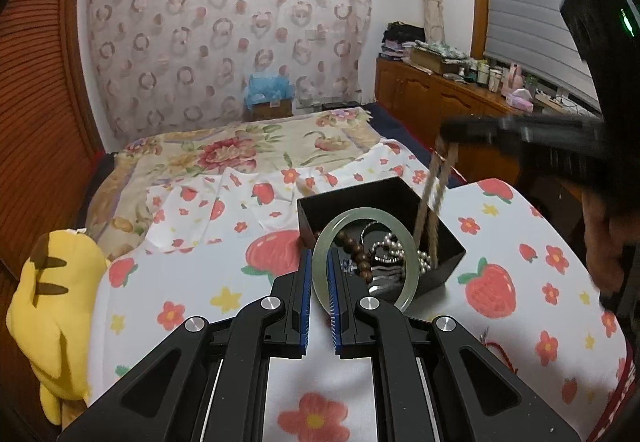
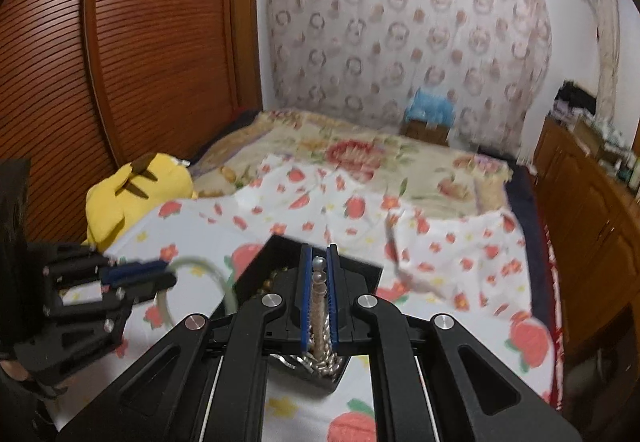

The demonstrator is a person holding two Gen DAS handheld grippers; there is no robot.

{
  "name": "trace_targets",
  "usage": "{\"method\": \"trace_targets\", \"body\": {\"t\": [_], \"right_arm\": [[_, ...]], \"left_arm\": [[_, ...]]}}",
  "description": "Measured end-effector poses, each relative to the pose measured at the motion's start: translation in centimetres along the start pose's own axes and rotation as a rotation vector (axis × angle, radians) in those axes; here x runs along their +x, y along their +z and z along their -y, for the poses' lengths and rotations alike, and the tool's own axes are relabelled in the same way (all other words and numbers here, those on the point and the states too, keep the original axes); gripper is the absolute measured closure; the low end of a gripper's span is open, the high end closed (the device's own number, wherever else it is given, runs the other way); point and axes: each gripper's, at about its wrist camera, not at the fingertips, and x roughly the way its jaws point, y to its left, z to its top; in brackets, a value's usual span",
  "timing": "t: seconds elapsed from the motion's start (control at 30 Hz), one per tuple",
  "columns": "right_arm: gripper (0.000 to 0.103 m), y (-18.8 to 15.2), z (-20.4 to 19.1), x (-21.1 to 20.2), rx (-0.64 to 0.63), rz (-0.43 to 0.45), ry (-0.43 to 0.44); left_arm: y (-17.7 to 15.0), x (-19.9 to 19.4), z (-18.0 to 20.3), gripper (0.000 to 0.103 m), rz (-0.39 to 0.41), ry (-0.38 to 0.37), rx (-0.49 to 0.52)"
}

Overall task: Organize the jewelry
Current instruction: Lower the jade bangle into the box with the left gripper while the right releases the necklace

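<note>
A black open box sits on the strawberry-print cloth and holds brown beads, pearls and silver pieces. My left gripper is shut on a pale green jade bangle, held upright at the box's near left edge. My right gripper is shut on a pearl necklace whose strands hang down into the box. In the left wrist view the right gripper is above the box with the strands dangling. The right wrist view shows the left gripper and the bangle, blurred.
A yellow plush toy lies at the cloth's left edge. A floral bedspread covers the bed behind. A wooden dresser with clutter stands at the right. A red cord lies on the cloth near right.
</note>
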Motion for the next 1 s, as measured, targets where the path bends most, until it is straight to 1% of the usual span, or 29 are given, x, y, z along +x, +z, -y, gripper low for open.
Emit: {"method": "trace_targets", "body": {"t": [0.07, 0.17, 0.2, 0.4, 0.7, 0.9, 0.97, 1.0], "right_arm": [[0.093, -0.8, -0.1, 0.5, -0.002, -0.016, 0.016], [0.093, -1.7, 0.0, 0.4, -0.006, -0.006, 0.016], [0.093, -1.9, 0.2, 0.3, 0.005, -0.005, 0.026], [0.093, -3.6, 1.7, -1.6, 0.006, 0.011, 0.030], [0.092, -8.6, 2.0, -3.5, -0.036, -0.026, 0.024], [0.092, -10.7, 2.7, -3.9, -0.019, -0.042, 0.031], [0.092, -11.3, 2.7, -4.0, -0.008, -0.049, 0.040], [0.092, -11.5, 2.6, -3.9, -0.007, -0.054, 0.041]], "left_arm": [[0.4, 0.8, 0.4, 0.096, -0.003, 0.004, 0.004], [0.8, 1.8, 0.7, 0.096, -0.012, 0.009, 0.001], [0.9, 2.1, 0.9, 0.096, -0.016, 0.010, 0.003], [1.3, 4.0, 1.9, 0.096, -0.035, 0.022, 0.023], [1.3, 7.7, 3.2, 0.096, -0.085, 0.041, 0.029], [1.4, 8.0, 3.5, 0.095, -0.085, 0.043, 0.037], [1.4, 7.7, 3.5, 0.089, -0.084, 0.031, 0.030], [1.4, 7.4, 3.5, 0.089, -0.079, 0.028, 0.031]]}}
